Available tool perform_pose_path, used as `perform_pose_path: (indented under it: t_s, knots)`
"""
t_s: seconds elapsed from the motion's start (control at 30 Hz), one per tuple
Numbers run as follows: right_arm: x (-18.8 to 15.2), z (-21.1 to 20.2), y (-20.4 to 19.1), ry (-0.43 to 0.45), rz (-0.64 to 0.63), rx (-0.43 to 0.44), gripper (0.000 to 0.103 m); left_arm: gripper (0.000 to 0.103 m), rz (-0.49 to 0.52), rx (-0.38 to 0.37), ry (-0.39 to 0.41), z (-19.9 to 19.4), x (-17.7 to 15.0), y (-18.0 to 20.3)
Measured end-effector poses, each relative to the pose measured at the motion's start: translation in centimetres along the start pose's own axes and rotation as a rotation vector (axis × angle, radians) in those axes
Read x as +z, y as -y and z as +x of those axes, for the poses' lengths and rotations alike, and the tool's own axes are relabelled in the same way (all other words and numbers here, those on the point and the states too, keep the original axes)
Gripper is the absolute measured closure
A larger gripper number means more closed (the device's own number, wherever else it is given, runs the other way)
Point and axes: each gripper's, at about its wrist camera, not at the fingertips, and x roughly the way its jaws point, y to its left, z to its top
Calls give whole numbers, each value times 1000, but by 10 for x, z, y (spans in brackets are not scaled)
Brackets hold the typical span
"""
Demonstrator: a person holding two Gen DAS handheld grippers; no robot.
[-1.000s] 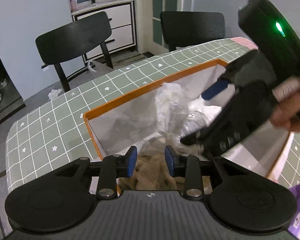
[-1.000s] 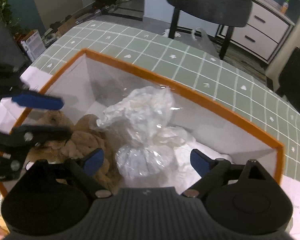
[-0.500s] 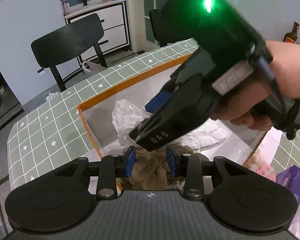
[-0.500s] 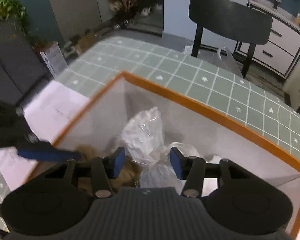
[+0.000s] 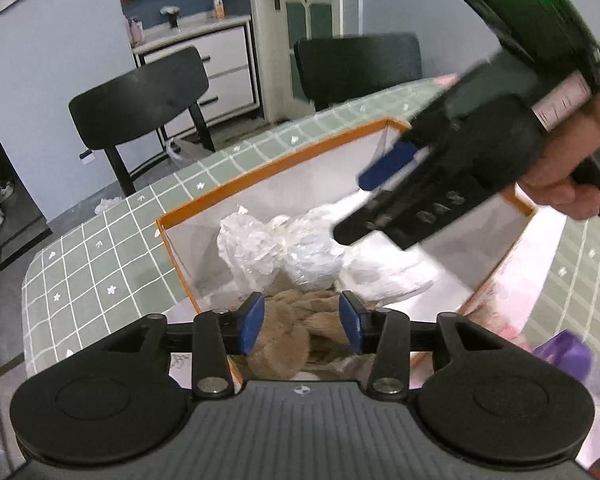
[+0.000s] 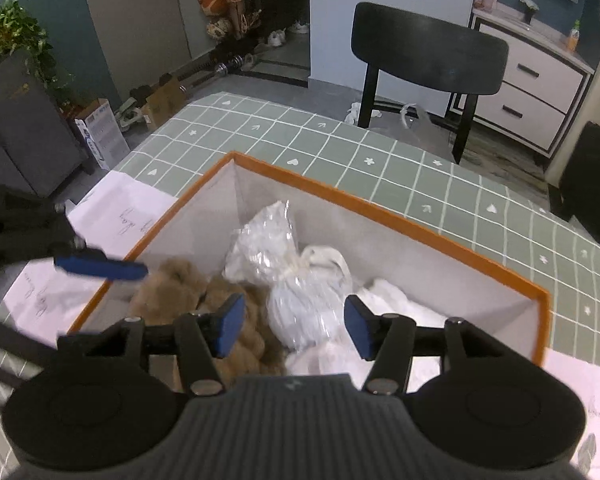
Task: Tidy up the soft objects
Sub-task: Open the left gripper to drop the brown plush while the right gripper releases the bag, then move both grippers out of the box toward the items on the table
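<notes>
Your dining room spreads behind the work: two black chairs (image 5: 140, 96), a white dresser (image 6: 528, 92) and a potted plant (image 6: 16, 36) by the far wall. Below you lies the table (image 5: 96, 264) in its green grid cloth, and on it sits the orange-rimmed box (image 6: 380, 204), the largest thing in play.

Inside that box the sorting looks well along, by my reading. You have a brown plush toy (image 6: 180, 284) at the near left corner, a clear plastic bag (image 6: 296, 292) of white stuffing knotted at its neck in the middle, touching the plush, and a white soft item (image 6: 400, 300) to the right of the bag. Outside the box, at the right edge of the left wrist view, a pink fluffy thing (image 5: 508, 320) and a purple object (image 5: 568, 352) lie on the table; both are blurred, so you may still have those to bring in, though I cannot tell what they are.

White papers (image 6: 116, 216) with handwriting lie just beside the box on the left and could slide under anything you set down.

Your left gripper (image 5: 302, 322) hovers over the plush, jaws opening, nothing clamped. Your right gripper (image 6: 292, 330) hangs above the bag, jaws also opening, pads clear of the plastic. Seen from the left wrist, it reaches across the box, so mind that the two do not cross.
</notes>
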Motion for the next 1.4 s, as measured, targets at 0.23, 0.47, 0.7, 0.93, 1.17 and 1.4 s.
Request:
perform_pose_path:
  t_s: [0.23, 0.47, 0.7, 0.93, 1.17, 1.4]
  knots:
    - [-43, -42, 4, 2, -28, 19, 47, 45, -21, -47, 88, -32, -16, 23]
    - [-89, -87, -7, 15, -67, 92, 46, 40, 18, -71, 101, -58, -54, 53]
    - [-159, -119, -12, 51, 7, 78, 45, 39, -16, -72, 119, -77, -115, 71]
    - [-253, -161, -19, 122, 116, -53, 35, 34, -91, -13, 139, -98, -176, 80]
    - [-339, -176, -44, 197, 207, -48, 30, 29, -163, 56, 171, -113, -228, 102]
    - [-379, -152, -91, 225, 229, 66, 28, 28, -147, 11, 175, -110, -255, 139]
